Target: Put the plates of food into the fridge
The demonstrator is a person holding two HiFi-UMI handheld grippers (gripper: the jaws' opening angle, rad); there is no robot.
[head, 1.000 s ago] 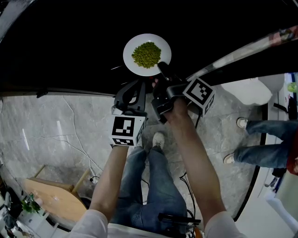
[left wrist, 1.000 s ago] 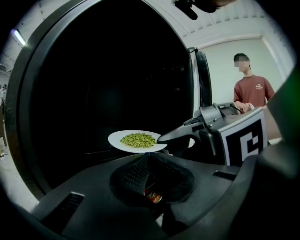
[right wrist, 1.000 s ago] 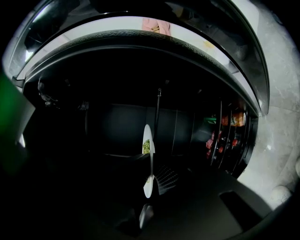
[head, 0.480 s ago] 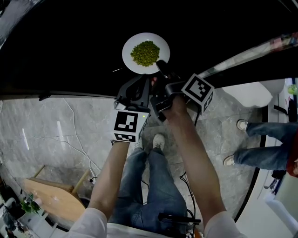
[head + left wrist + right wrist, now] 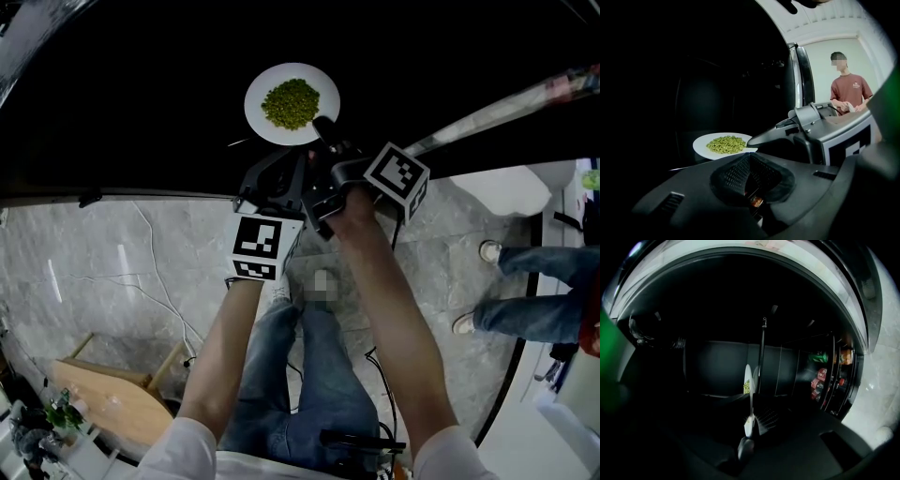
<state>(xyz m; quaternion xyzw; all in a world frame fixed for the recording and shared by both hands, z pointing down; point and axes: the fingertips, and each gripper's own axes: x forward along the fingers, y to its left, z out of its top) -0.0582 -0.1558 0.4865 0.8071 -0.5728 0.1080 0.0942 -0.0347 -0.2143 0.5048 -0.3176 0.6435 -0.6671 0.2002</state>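
Darkness inside the fridge (image 5: 141, 84) hides whatever lies under the plate (image 5: 258, 105), the right gripper (image 5: 323, 129) covers that plate's near rim, the packages (image 5: 819, 380) right of the plate are too small to identify, and a bystander's legs (image 5: 534, 314) far right of it run off the picture's edge.

White plate (image 5: 258, 105), yellow-green peas (image 5: 292, 102), black fridge interior (image 5: 141, 84) around it. Below the plate, the black left gripper (image 5: 750, 161) and right gripper (image 5: 322, 128) carry black-and-white square markers. Further below, the floor (image 5: 112, 253) looks grey, pale-veined; the jeans (image 5: 300, 375) are blue.

Dark shelf (image 5: 141, 84) beneath pea plate (image 5: 255, 105)
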